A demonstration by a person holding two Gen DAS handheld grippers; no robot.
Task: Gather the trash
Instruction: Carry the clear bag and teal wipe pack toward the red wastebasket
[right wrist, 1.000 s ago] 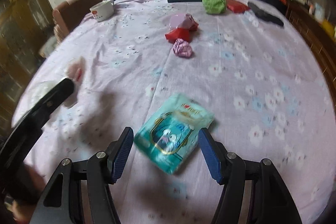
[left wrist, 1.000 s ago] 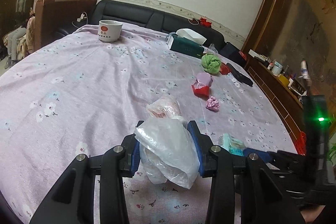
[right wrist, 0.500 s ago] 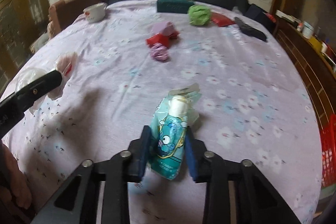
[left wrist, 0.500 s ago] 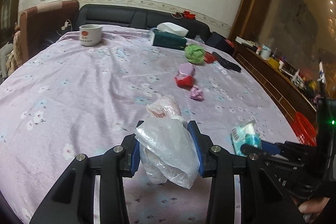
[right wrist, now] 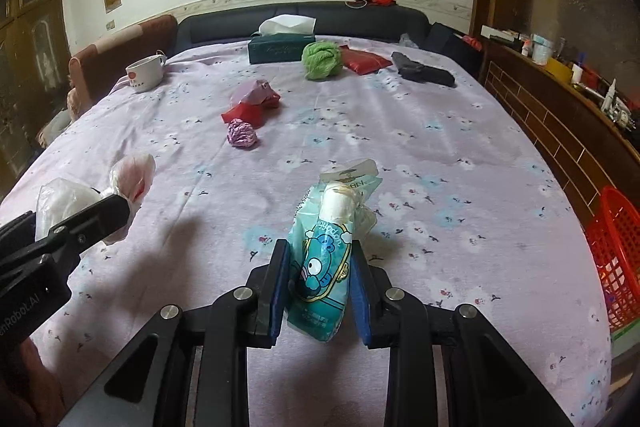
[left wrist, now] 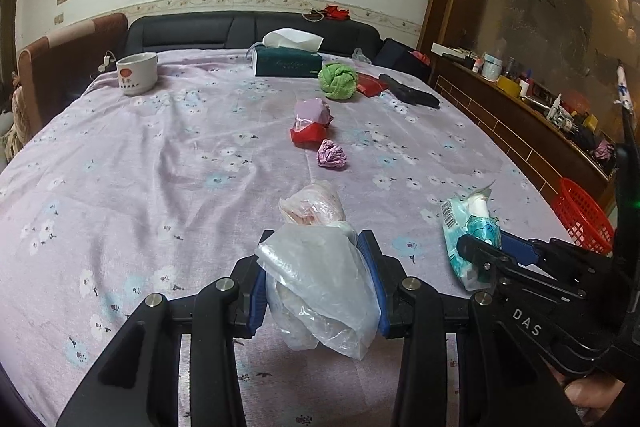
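Note:
My left gripper (left wrist: 318, 251) is shut on a crumpled clear plastic bag (left wrist: 324, 287) with a pinkish end, held above the lilac flowered tablecloth (left wrist: 160, 167). My right gripper (right wrist: 320, 263) is shut on a teal tissue packet (right wrist: 326, 259) with a cartoon print, lifted off the cloth; the packet also shows in the left wrist view (left wrist: 468, 231). Further out lie a pink crumpled wrapper (left wrist: 331, 155), a red and lilac wrapper (left wrist: 310, 121) and a green ball of paper (left wrist: 337, 81). A red basket (right wrist: 616, 259) stands on the floor to the right.
A white mug (left wrist: 137, 73) stands at the far left, a dark green tissue box (left wrist: 287, 61) at the back. A red pouch (right wrist: 366, 61) and a black object (right wrist: 424, 71) lie at the far right. A wooden sideboard (left wrist: 520, 115) runs along the right.
My right gripper closed on the teal packet, which lay flat between open jaws, and lifted it. Both grippers have risen; the left still holds the bag.

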